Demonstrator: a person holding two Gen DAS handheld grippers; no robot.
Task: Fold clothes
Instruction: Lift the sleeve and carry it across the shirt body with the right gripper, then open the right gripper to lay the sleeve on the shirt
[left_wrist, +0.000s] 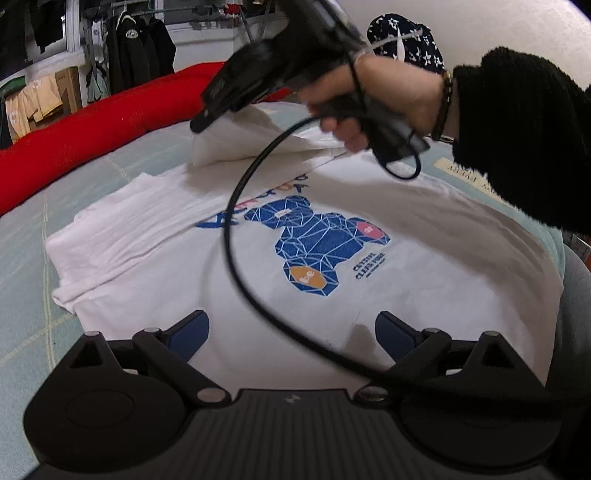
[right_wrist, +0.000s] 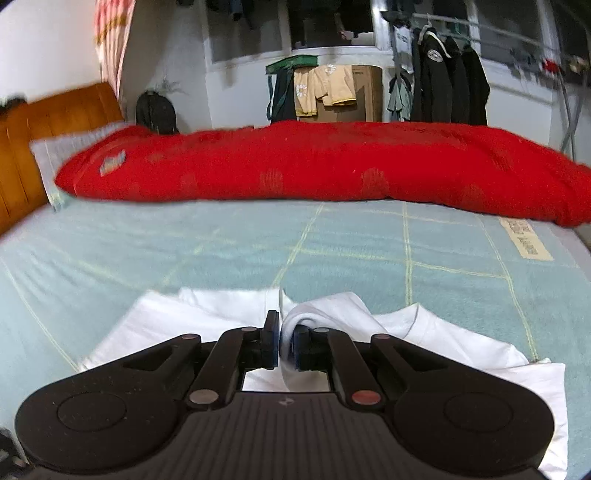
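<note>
One white T-shirt (left_wrist: 332, 229) lies flat on my pale green bedsheet (right_wrist: 221, 251), blue bear print up. My left gripper (left_wrist: 291, 332) hovers wide over its near hem, holding nothing. My right gripper (right_wrist: 285, 343) is clamped narrow on a fold of the shirt's white cloth, probably a sleeve, lifted clear. A cardboard box (right_wrist: 365, 92) beyond the red duvet (right_wrist: 314, 166) has yellow garments draped over it
</note>
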